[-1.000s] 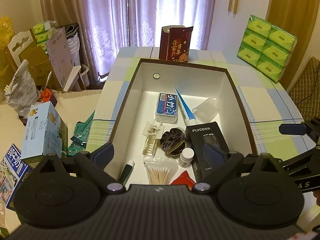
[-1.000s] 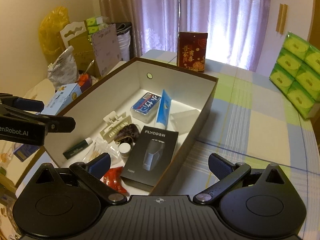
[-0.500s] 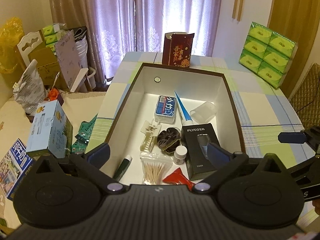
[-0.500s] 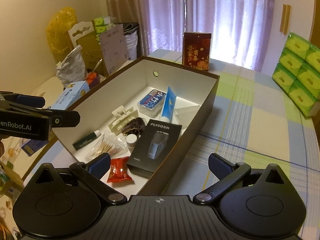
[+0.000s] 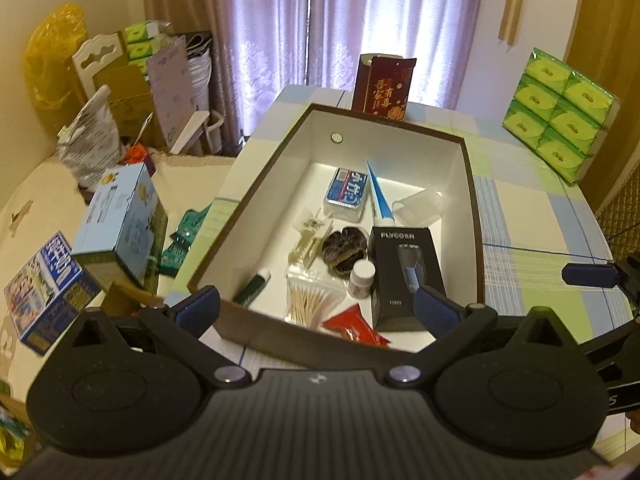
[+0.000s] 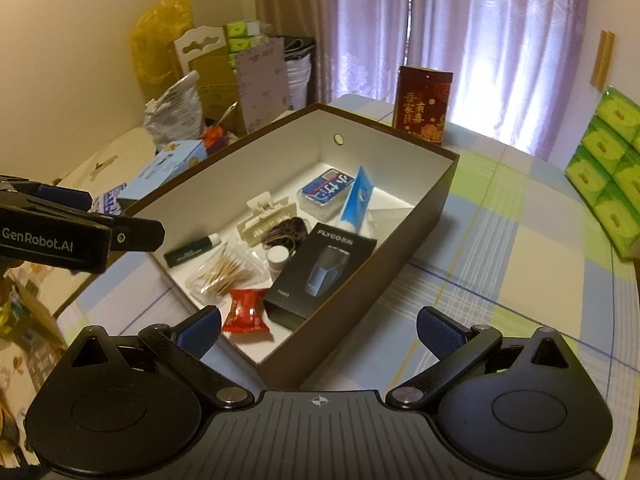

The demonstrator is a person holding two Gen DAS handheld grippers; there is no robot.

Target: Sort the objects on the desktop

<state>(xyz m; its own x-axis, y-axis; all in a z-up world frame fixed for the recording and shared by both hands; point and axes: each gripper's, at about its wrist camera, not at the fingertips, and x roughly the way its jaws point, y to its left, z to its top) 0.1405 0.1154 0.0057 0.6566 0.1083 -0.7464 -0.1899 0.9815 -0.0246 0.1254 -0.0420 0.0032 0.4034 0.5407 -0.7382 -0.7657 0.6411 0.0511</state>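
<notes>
A brown-walled, white-lined box [image 6: 416,216] sits on the checked table [image 6: 500,248], open at the top, its near corner just ahead of both claws. The left claw [image 5: 316,306] hangs over the box's near wall with fingers spread wide and nothing between them; the right claw [image 6: 318,326] hovers over the box's near right corner, equally spread and empty. To the right of the box the table lies bare up to a stack of green tissue packs [image 6: 608,176]; behind the box stands a red carton [image 6: 422,106] with gold Chinese writing. The box's left wall runs along the table edge, beyond which a blue carton [image 5: 124,220] and other clutter sit lower down. Inside the box, a matte black case [image 6: 320,276] printed "FLYCO" lies against the right wall, a crinkly red packet [image 6: 246,310] at the near wall, and a clear bag of swabs [image 6: 224,270] beside it. A dark green tube [image 6: 192,250] lies toward the left wall, a small white bottle [image 6: 278,260] stands touching the case, and a dark scrunchie [image 6: 286,232] rests against a cream hair clip [image 6: 264,218]. Farther back lie a blue tube [image 6: 356,200] and a blue-labelled clear pack [image 6: 326,192]; the back floor is free. The left claw's side reads "GenRobot.AI".
</notes>
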